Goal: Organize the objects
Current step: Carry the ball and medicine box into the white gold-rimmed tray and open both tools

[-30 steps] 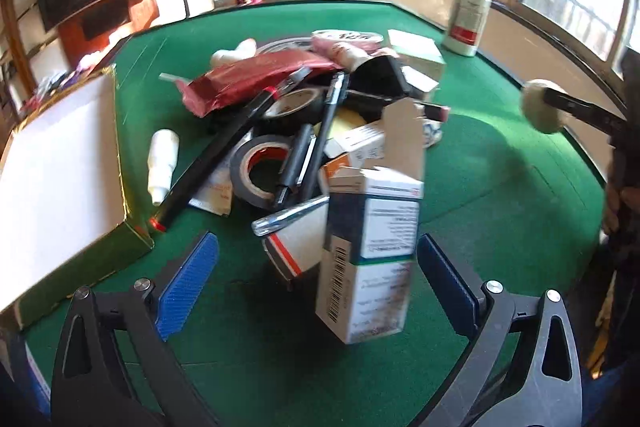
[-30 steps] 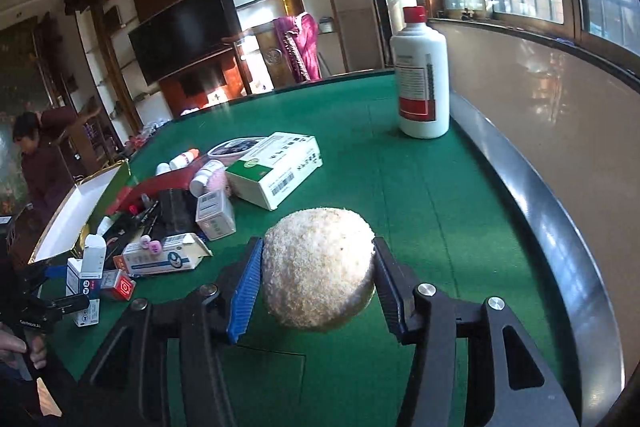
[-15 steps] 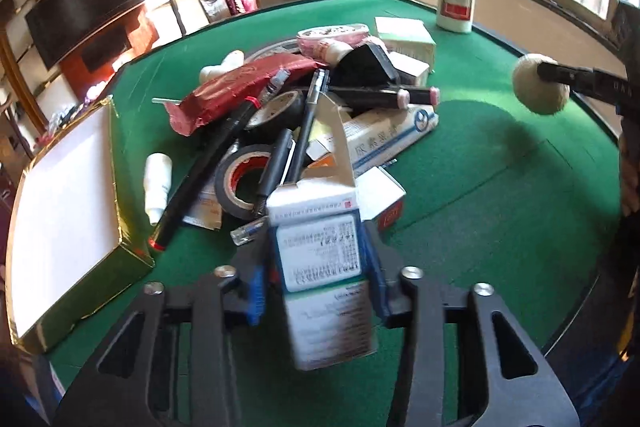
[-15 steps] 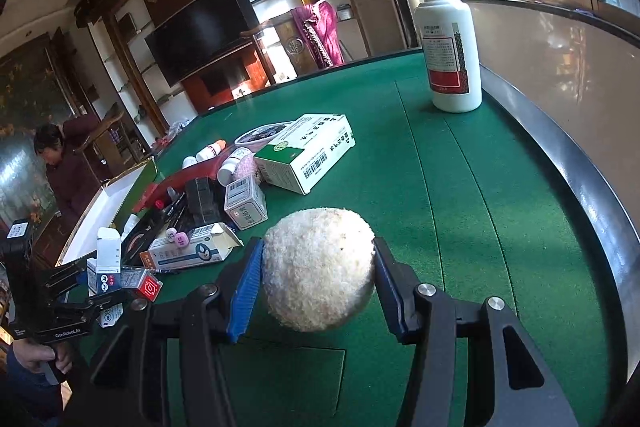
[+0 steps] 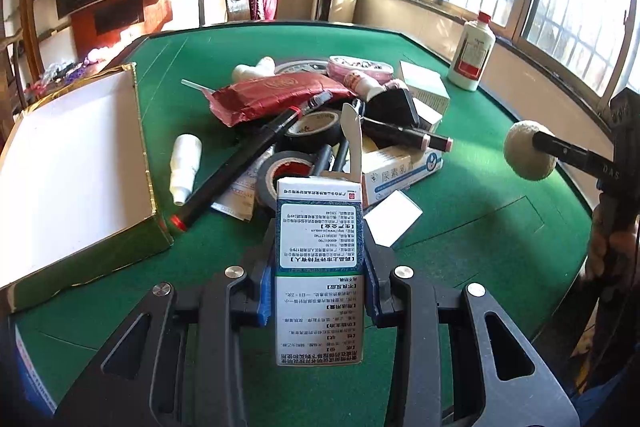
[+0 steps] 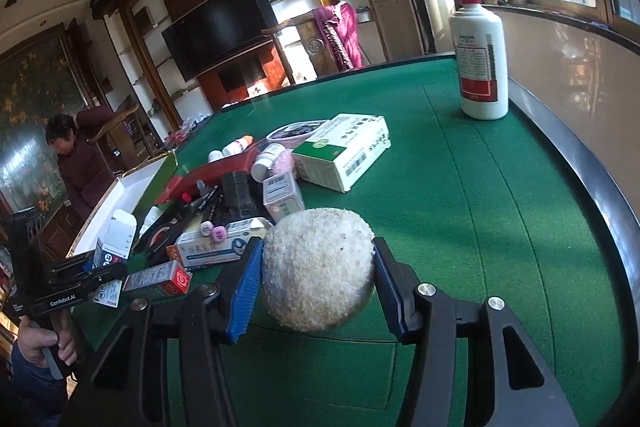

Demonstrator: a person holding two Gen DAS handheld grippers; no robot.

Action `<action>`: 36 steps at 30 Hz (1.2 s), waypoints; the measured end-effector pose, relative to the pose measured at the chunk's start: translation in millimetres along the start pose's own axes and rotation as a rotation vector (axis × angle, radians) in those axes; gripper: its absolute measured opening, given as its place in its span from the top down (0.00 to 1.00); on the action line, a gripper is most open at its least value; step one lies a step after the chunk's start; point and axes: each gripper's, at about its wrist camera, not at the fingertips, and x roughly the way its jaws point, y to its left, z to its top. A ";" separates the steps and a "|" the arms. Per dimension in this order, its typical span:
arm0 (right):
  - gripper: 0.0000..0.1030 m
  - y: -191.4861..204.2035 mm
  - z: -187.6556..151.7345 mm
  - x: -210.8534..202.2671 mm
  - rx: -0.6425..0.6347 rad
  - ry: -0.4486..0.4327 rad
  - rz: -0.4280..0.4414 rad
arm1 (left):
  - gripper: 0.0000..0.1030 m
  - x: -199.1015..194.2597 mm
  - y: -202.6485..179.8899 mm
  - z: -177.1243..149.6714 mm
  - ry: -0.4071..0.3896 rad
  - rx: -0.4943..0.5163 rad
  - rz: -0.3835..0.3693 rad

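Blue-padded left gripper clamps medicine carton beside open tray, presumably for filing; right gripper clasps fuzzy ball.

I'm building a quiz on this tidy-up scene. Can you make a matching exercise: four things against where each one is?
Things:
1. medicine box
2. fuzzy ball
3. white bottle
4. open tray

Places:
A. standing alone by the table's window-side edge
B. between the left gripper's jaws
C. beside the pile, nothing in it
D. between the right gripper's jaws

Pairs: 1-B, 2-D, 3-A, 4-C
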 end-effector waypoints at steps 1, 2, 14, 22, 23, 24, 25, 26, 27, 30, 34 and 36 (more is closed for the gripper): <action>0.48 7.9 1.5 0.2 -0.015 0.000 0.008 | 0.67 -1.6 3.3 -0.8 -0.012 -0.009 0.004; 0.48 15.5 3.2 0.3 -0.029 0.000 0.019 | 0.67 -0.7 4.9 -1.2 -0.023 -0.018 0.005; 0.48 156.8 25.8 32.5 -0.274 0.093 0.207 | 0.67 -61.5 84.9 -14.8 -0.146 -0.160 0.071; 0.48 257.6 42.2 87.9 -0.403 0.199 0.312 | 0.67 -105.6 164.5 -7.2 -0.146 -0.224 0.162; 0.48 268.1 44.3 96.4 -0.415 0.211 0.317 | 0.67 -106.5 175.7 -6.9 -0.139 -0.231 0.164; 0.48 278.3 45.4 104.2 -0.426 0.218 0.323 | 0.67 -104.6 184.0 -7.3 -0.130 -0.231 0.166; 0.48 288.3 47.5 112.9 -0.437 0.224 0.327 | 0.67 -102.0 193.7 -7.9 -0.119 -0.237 0.179; 0.48 297.2 49.1 120.9 -0.447 0.230 0.329 | 0.67 -100.4 200.3 -7.0 -0.115 -0.240 0.185; 0.48 305.2 51.3 128.9 -0.456 0.239 0.328 | 0.67 -96.3 206.7 -6.3 -0.105 -0.238 0.184; 0.48 327.5 57.0 157.1 -0.464 0.269 0.330 | 0.67 -82.7 226.5 3.7 -0.082 -0.246 0.191; 0.48 350.5 69.6 198.0 -0.442 0.315 0.321 | 0.67 -55.5 254.3 25.9 -0.022 -0.264 0.205; 0.48 357.6 79.9 221.2 -0.415 0.333 0.303 | 0.67 -37.1 270.7 35.4 0.008 -0.285 0.216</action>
